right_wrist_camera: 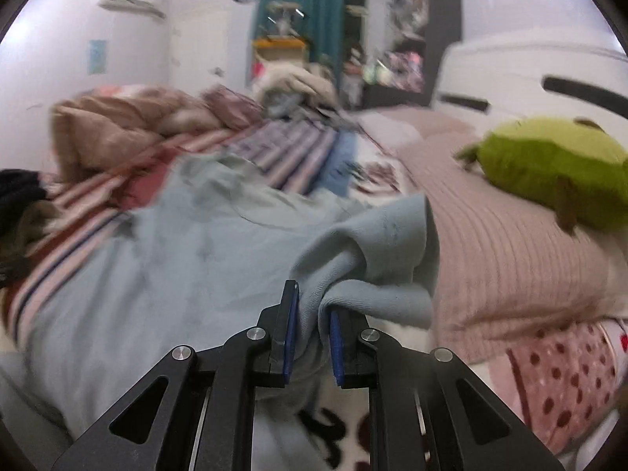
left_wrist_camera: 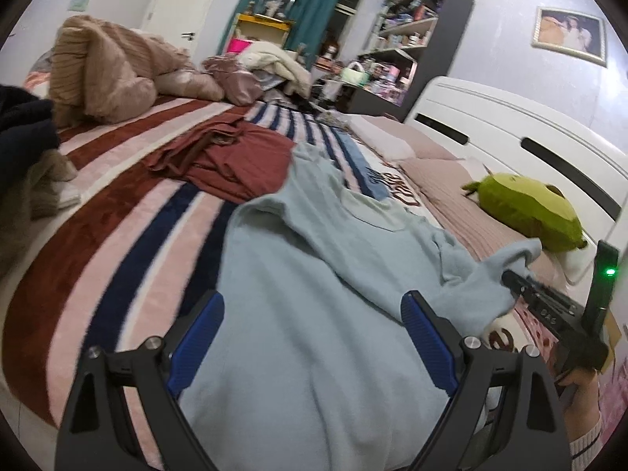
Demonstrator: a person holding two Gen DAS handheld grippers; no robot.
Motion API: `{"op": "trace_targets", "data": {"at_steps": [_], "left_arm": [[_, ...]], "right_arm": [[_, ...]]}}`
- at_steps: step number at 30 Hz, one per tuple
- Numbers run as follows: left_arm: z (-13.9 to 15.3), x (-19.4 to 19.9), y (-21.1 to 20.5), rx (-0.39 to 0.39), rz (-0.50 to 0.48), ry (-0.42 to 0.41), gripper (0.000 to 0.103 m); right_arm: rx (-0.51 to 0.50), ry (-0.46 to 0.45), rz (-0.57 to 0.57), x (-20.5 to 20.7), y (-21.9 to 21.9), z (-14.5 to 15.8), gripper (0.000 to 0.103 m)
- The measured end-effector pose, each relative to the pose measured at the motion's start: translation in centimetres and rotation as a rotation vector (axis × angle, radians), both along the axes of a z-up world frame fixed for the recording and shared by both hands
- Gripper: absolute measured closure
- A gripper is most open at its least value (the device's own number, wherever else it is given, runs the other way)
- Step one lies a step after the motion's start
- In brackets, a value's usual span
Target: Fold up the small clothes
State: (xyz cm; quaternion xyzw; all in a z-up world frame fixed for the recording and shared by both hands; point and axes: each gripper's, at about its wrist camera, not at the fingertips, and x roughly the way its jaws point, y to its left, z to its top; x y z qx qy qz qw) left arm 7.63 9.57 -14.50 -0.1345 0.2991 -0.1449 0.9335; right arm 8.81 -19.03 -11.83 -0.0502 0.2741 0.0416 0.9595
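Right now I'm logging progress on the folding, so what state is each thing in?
Light blue top: spread flat, sleeve lifted.
Right gripper: shut on the sleeve.
Left gripper: open over the top.
Red garment: crumpled, unfolded.
Green plush: lying beside the headboard.

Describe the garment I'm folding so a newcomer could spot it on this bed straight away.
Start at the white headboard and come down past the green plush toy onto the striped blanket. The light blue top lies spread there, one sleeve pinched in the right gripper. Unlike the crumpled rust-red garment beyond it, it is pale, plain and laid mostly flat.
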Motion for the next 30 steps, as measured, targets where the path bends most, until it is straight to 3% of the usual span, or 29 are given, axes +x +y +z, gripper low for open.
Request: {"op": "trace_targets", "data": {"at_steps": [3, 6, 11, 14, 17, 20, 23, 24, 25, 26, 30], "left_arm": [[0.2, 0.2, -0.5, -0.021, -0.005, -0.009, 0.013], [0.9, 0.1, 0.2, -0.04, 0.037, -0.02, 0.013], [1.9, -1.2, 2.1, -0.008, 0.097, -0.033, 0.013], [1.6, -1.6, 2.6, -0.005, 0.1, -0.015, 0.013], [1.1, -1.5, 1.8, 0.008, 0.062, 0.007, 0.013], [0.0, -0.7, 0.1, 0.014, -0.014, 0.035, 0.013], [-1.4, 0.8, -2.5, 0.019, -0.109, 0.073, 0.014], [-2.1, 1.4, -3.5, 0.043, -0.126, 0.101, 0.025], [-2.9, 2.2, -4.8, 0.089, -0.138, 0.142, 0.046], [-3.8, 2.7, -6.0, 0.124, -0.157, 0.172, 0.053], [-5.4, 3.1, -9.9, 0.154, -0.268, 0.196, 0.057]], "right_arm": [[0.061, -0.022, 0.159, -0.9, 1.7, 0.7, 0.094], [0.126, 0.019, 0.318, -1.0, 4.5, 0.5, 0.094], [0.172, 0.209, 0.601, -1.0, 10.7, -3.0, 0.093], [0.24, 0.359, 0.671, -0.5, 12.1, -5.6, 0.081], [0.276, 0.368, 0.653, -0.4, 10.7, -5.7, 0.073], [0.373, 0.303, 0.593, -0.9, 6.3, -3.6, 0.057], [0.39, 0.223, 0.422, -0.8, 0.5, -1.2, 0.052], [0.381, 0.204, 0.367, -0.8, -1.0, -0.8, 0.051], [0.382, 0.188, 0.321, -0.9, -2.4, -0.5, 0.05], [0.392, 0.182, 0.296, -0.8, -3.3, -0.4, 0.05], [0.47, 0.173, 0.216, -0.4, -6.9, -1.0, 0.05]]}}
